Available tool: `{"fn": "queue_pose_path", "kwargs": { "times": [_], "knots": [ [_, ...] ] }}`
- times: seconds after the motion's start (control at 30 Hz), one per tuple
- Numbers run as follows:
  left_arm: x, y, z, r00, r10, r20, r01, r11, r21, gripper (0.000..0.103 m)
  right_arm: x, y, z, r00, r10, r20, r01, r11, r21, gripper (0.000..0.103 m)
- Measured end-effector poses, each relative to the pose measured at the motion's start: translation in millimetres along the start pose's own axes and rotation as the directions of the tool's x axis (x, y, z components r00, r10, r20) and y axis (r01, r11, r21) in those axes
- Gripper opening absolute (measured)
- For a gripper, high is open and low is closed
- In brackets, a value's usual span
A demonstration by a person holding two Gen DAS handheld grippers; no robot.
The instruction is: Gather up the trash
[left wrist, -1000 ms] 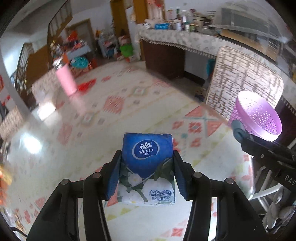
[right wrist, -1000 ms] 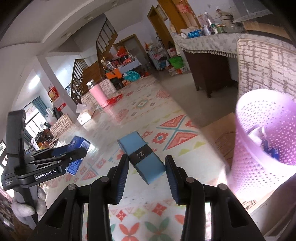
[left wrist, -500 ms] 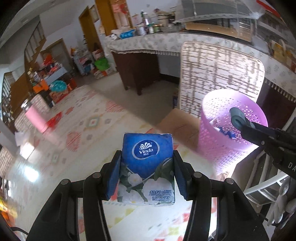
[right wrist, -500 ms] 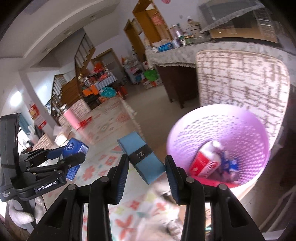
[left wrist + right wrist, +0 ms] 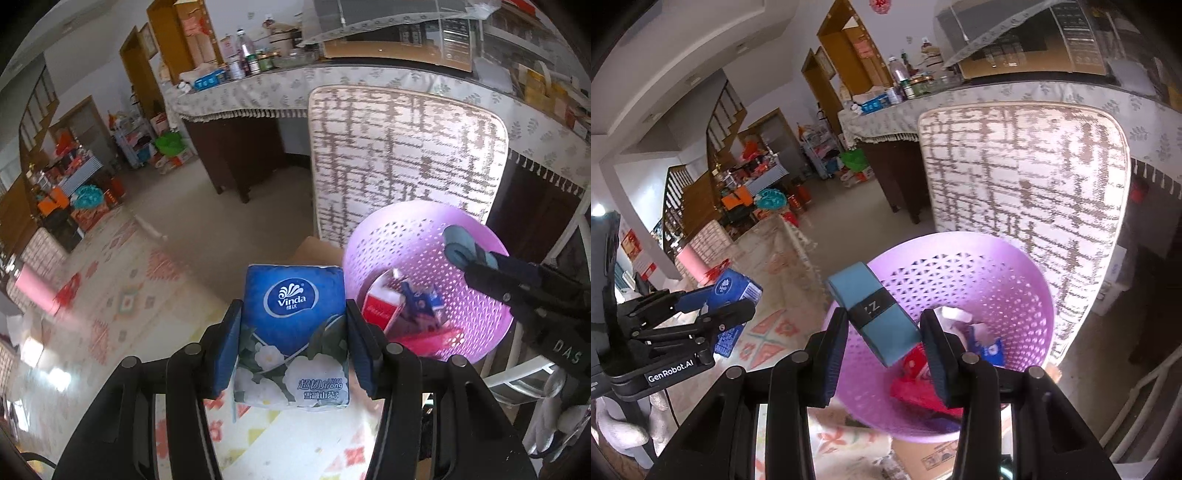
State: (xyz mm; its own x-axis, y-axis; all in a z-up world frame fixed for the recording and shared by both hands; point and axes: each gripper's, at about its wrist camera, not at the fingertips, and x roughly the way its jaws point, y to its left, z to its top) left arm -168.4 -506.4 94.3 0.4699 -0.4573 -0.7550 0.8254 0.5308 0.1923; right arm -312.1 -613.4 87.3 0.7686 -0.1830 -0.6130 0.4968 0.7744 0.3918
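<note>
Patterned floor tiles and a cloth-draped counter crowded with jars fill the background, with a woven mat (image 5: 406,162) propped upright against the counter just behind a purple perforated basket (image 5: 388,240).

From the left wrist camera, the left gripper (image 5: 291,339) is pinching one blue Vinda tissue pack (image 5: 291,332) flat between its two pads, label up, at about 6 o'clock in the frame. The basket sits at 3 o'clock, near but not yet under the pack, so the pack is probably being held firm for carrying until it is over the rim. Inside the basket lie one red-and-white carton (image 5: 382,306) and at least two other wrappers, too jumbled to count surely. The right gripper (image 5: 476,258) reaches in from 3 o'clock, over the basket.

From the right wrist camera, the right gripper's two fingers are pressed onto one light-blue band-wrapped packet (image 5: 875,317), which sticks out slantwise towards 11 o'clock. It hangs directly above the basket's open mouth, apparently positioned so a release would drop it inside. The left gripper with its tissue pack shows at 9 o'clock, well clear of the basket. Two pieces of trash are in hand, one per gripper.
</note>
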Motion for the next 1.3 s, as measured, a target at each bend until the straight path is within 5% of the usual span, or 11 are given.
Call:
{"fn": "queue_pose_path", "kwargs": {
  "times": [0.47,0.5,0.57,0.7,1.1,1.3],
  "knots": [
    [36.2,-38.4,45.4,0.992,-0.127,0.002,0.127,0.992,0.021,0.053,16.6,-37.8,15.2,0.998,-0.065,-0.004,0.065,0.997,0.046,0.044],
    [37.4,-40.4,47.7,0.991,-0.136,0.006,0.136,0.99,0.025,0.055,18.4,-39.8,17.2,0.998,-0.07,-0.005,0.07,0.996,0.048,0.046],
    [38.5,-43.8,51.8,0.99,-0.142,0.019,0.141,0.989,0.033,0.078,21.5,-44.2,18.1,0.997,-0.076,-0.006,0.077,0.995,0.061,0.046],
    [34.0,-44.6,51.5,0.988,-0.149,0.038,0.148,0.988,0.04,0.082,24.3,-53.6,17.9,0.997,-0.082,-0.007,0.083,0.991,0.109,0.064],
    [-22.7,-11.2,16.4,0.987,-0.08,0.143,0.086,0.996,-0.034,0.082,1.2,-44.6,3.0,0.997,-0.074,0.024,0.069,0.985,0.157,0.065],
    [-75.5,11.9,-11.9,0.96,0.018,0.281,0.016,0.993,-0.118,0.09,-20.1,-19.6,-9.6,0.996,-0.075,0.053,0.067,0.988,0.138,0.069]
  ]
}}
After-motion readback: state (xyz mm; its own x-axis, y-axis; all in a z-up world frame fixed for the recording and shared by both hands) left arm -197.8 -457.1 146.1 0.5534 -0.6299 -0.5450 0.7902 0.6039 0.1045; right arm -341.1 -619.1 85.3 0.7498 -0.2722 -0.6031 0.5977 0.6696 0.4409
